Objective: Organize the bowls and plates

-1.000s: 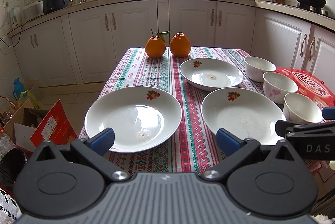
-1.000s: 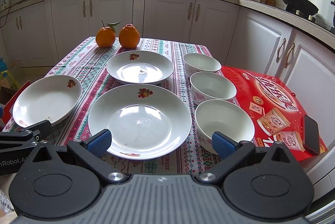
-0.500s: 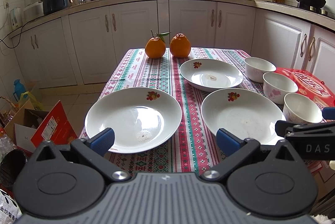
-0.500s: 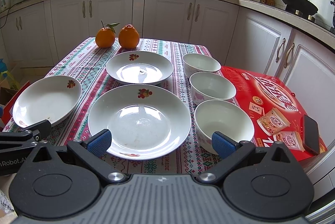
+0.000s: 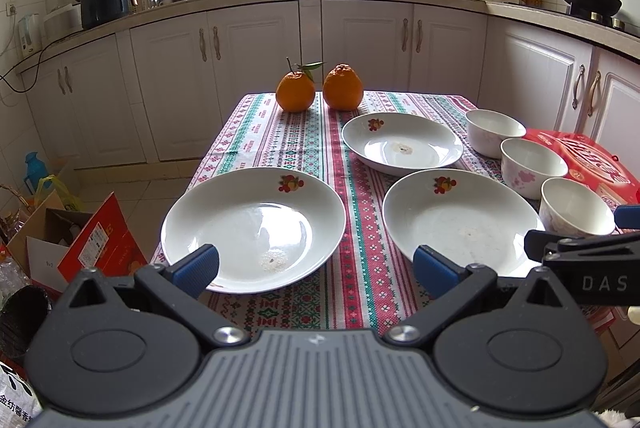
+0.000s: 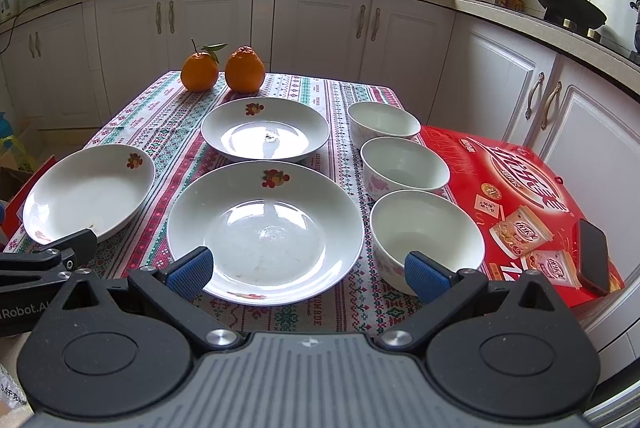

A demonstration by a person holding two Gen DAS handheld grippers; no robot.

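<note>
Three white plates with fruit motifs lie on the patterned tablecloth: a left plate (image 5: 256,228) (image 6: 88,190), a near middle plate (image 5: 460,220) (image 6: 266,228) and a far plate (image 5: 402,142) (image 6: 266,128). Three white bowls stand in a row at the right: far (image 6: 382,122) (image 5: 494,132), middle (image 6: 404,168) (image 5: 532,166), near (image 6: 426,234) (image 5: 576,208). My left gripper (image 5: 316,270) is open and empty, at the table's near edge before the left plate. My right gripper (image 6: 308,274) is open and empty, before the middle plate and near bowl.
Two oranges (image 5: 320,90) (image 6: 222,68) sit at the table's far end. A red box (image 6: 528,204) with a phone (image 6: 594,254) lies right of the bowls. Cardboard boxes (image 5: 72,244) stand on the floor at left. Kitchen cabinets surround the table.
</note>
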